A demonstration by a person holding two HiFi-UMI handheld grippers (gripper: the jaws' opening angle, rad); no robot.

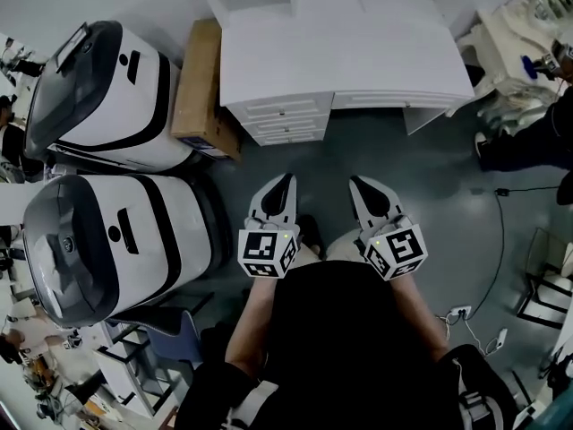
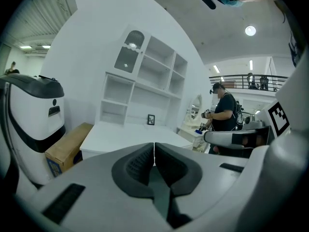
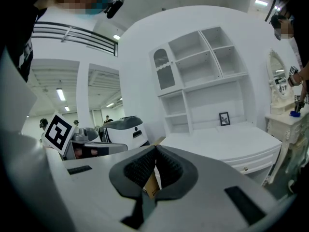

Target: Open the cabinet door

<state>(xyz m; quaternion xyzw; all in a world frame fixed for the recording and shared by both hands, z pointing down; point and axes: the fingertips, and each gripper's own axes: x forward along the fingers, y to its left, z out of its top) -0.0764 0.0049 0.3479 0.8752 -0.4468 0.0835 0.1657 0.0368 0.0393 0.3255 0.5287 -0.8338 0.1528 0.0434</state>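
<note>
Fingers (image 2: 137, 164) of left gripper (image 1: 283, 186) and right gripper (image 1: 360, 188) are together, empty. Approach stage: next, reach the cabinet door (image 3: 164, 70).

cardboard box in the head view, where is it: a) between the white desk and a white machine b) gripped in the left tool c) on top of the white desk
a: the cardboard box stands beside the white desk, next to the white machine.
</note>
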